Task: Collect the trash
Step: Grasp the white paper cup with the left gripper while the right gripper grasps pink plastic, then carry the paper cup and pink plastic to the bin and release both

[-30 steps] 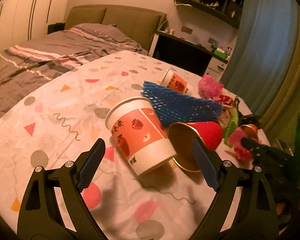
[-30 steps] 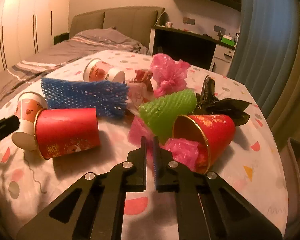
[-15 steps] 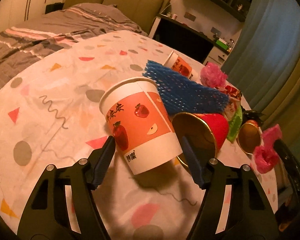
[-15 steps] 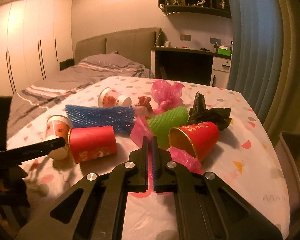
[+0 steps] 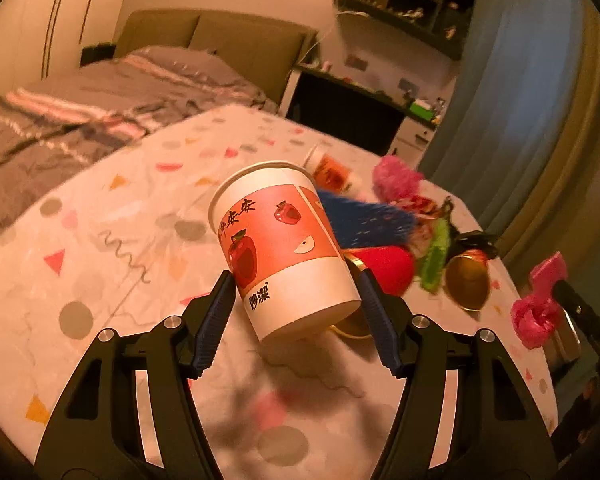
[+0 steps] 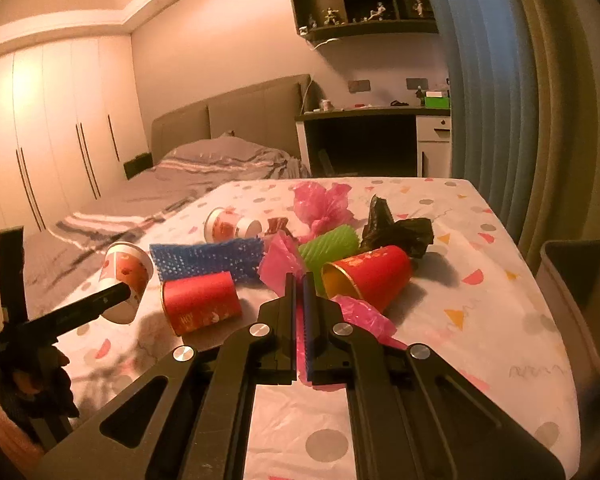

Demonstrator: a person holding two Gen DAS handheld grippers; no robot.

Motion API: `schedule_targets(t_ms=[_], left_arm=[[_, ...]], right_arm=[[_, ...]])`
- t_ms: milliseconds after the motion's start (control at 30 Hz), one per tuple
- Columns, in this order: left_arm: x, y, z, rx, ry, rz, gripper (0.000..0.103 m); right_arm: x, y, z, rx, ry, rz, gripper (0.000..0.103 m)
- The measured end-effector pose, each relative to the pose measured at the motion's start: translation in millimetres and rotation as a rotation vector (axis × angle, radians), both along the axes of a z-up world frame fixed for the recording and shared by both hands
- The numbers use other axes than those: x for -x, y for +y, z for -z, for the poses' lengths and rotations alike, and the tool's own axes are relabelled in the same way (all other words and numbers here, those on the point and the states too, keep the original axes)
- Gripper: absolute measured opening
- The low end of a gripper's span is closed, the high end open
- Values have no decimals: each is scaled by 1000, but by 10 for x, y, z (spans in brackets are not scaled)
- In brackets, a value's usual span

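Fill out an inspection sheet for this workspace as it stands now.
Surface: tablecloth patterned with dots and triangles.
Job's things: apple-print paper cup; pink plastic bag; a grey bin by the table's edge.
Clutter: second apple-print cup, two red cups, blue foam net, green foam net, black bag, another pink bag.
Grippers: left claw clamps the paper cup, its jaws having just been closing; right claw shut on the pink plastic bag.
Cables: a cord by the shelf.
Surroundings: bed, desk, wardrobes, curtain.
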State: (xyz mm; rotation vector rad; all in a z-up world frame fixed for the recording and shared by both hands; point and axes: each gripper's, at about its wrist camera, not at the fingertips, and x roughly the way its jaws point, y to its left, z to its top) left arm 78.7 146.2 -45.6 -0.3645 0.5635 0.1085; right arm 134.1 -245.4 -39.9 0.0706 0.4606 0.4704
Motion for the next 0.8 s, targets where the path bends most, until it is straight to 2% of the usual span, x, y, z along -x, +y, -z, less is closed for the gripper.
schedule_targets(t_ms=[167, 800], left_arm=[[73, -255, -165, -25, -58, 71, 62], [-250, -1628, -389, -97, -143, 419, 62]], right_arm=[[-2, -223, -77, -75, 19, 10, 4], [220, -1148, -172, -95, -46, 224, 4]])
